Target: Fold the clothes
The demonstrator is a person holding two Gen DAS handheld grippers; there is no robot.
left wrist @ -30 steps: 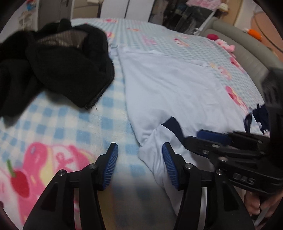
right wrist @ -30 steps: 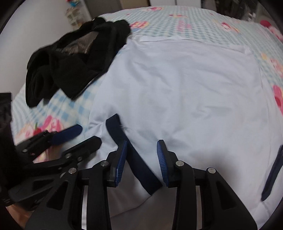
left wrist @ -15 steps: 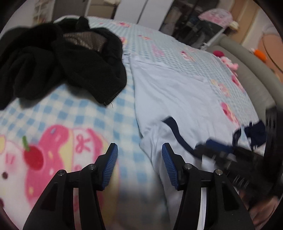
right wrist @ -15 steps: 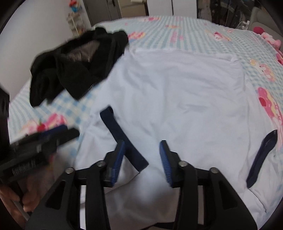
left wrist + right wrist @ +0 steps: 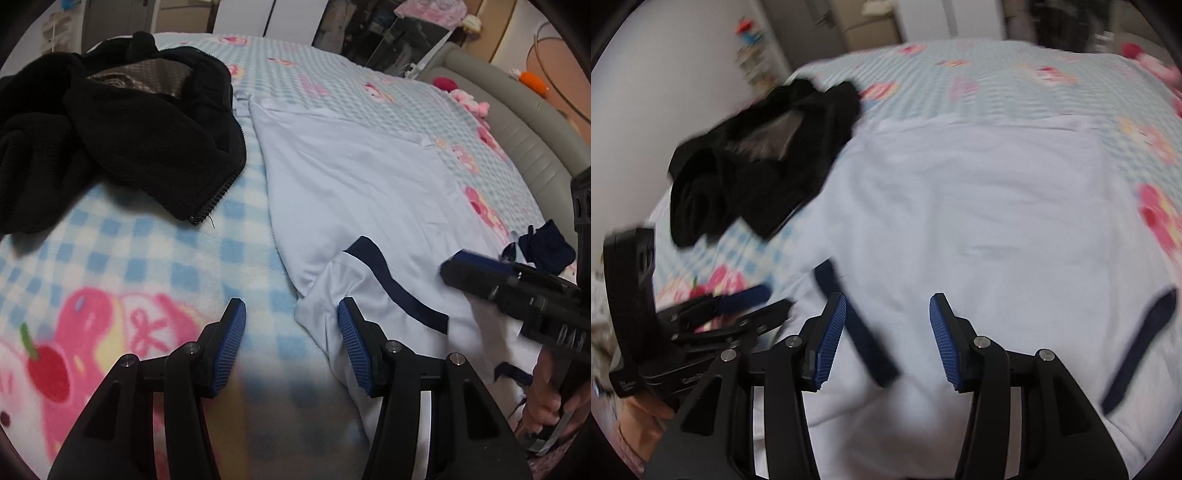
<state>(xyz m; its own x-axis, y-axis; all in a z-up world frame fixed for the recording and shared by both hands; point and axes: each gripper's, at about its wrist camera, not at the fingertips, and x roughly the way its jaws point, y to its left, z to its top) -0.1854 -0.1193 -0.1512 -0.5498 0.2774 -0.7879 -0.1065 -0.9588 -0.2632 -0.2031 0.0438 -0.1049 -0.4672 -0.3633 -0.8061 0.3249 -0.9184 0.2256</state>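
Bed (image 5: 155, 251): blue-checked blanket with pink cartoon prints. Far left, black jacket (image 5: 122, 129), crumpled, zipper edge showing. Left tongs (image 5: 291, 347): spread, nothing between, poised over the blanket at the shirt's edge. Centre, white shirt (image 5: 960, 206), spread flat, navy-banded sleeve (image 5: 399, 288) folded inward. Right tongs (image 5: 886, 332): just been opening, spread above the shirt, gripping nothing.

Garments: two, a white shirt (image 5: 354, 184) and a black jacket (image 5: 122, 125)
Grippers: two
Checked blanket (image 5: 147, 258): one
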